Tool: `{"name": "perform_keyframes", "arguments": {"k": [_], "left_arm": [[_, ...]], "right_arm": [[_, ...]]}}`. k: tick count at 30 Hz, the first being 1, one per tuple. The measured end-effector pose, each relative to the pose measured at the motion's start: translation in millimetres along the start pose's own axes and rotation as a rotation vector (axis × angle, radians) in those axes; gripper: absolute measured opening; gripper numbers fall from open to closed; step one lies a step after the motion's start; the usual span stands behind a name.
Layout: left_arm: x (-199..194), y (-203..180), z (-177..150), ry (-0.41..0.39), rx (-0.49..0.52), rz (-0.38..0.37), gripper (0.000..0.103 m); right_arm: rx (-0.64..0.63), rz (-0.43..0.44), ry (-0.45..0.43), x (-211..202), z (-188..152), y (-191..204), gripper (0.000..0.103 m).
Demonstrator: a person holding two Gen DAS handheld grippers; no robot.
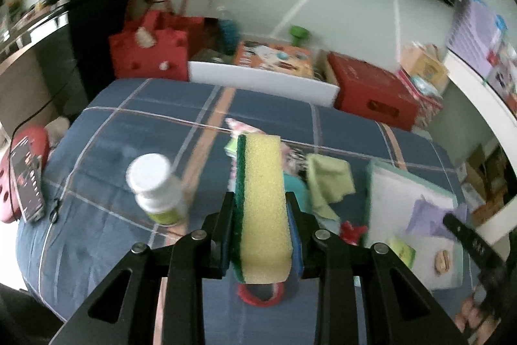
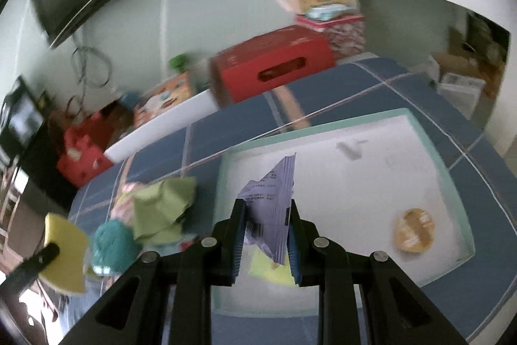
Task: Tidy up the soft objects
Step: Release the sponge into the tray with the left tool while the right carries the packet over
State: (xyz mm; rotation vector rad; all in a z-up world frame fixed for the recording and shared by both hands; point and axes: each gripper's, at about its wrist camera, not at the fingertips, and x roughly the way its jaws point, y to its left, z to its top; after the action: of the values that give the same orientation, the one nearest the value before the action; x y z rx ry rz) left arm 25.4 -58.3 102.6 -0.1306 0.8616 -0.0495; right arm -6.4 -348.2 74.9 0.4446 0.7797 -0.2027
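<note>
My left gripper (image 1: 261, 206) is shut on a yellow sponge with a green scrub side (image 1: 261, 202) and holds it above the blue plaid bed cover (image 1: 135, 125). The same sponge shows at the left of the right wrist view (image 2: 66, 254). My right gripper (image 2: 266, 215) is shut on a pale purple printed cloth (image 2: 271, 202), held over the white tray with a mint rim (image 2: 355, 183). A light green cloth (image 2: 161, 209), a teal knitted item (image 2: 113, 244) and a pink patterned cloth (image 1: 240, 126) lie in a pile left of the tray.
A white bottle with a green label (image 1: 158, 189) stands on the bed. A round tan item (image 2: 413, 230) and a yellow-green pad (image 2: 268, 270) lie in the tray. A red ring (image 1: 261, 296) and red toy (image 1: 352, 230) lie nearby. A red box (image 2: 274, 67) sits beyond the bed.
</note>
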Motion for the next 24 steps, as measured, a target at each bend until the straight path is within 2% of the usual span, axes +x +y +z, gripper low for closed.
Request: {"name": "perform_keyframes", "arguments": {"k": [6,12,17,20,24], "left_arm": [[19,-56,8,0.045,0.137,-0.042,0.030],[41,-126,13,0.039,0.298,-0.070,0.030],[66,-172,-1,0.047,0.397,-0.121,0.030],[82,-193,-14,0.081,0.453,-0.136,0.030],[93,-220,-24,0.061,0.506,-0.161,0.030]], "right_arm": [[0.070,-0.060,-0.054,4,17,-31,0.025],[0.142,-0.123,-0.063,13,19,-61,0.025],[0.194,-0.148,-0.079,15,19,-82,0.025],[0.217,-0.164,-0.094,14,19,-92,0.025],[0.251,-0.198,-0.086,17,17,-106,0.025]]}}
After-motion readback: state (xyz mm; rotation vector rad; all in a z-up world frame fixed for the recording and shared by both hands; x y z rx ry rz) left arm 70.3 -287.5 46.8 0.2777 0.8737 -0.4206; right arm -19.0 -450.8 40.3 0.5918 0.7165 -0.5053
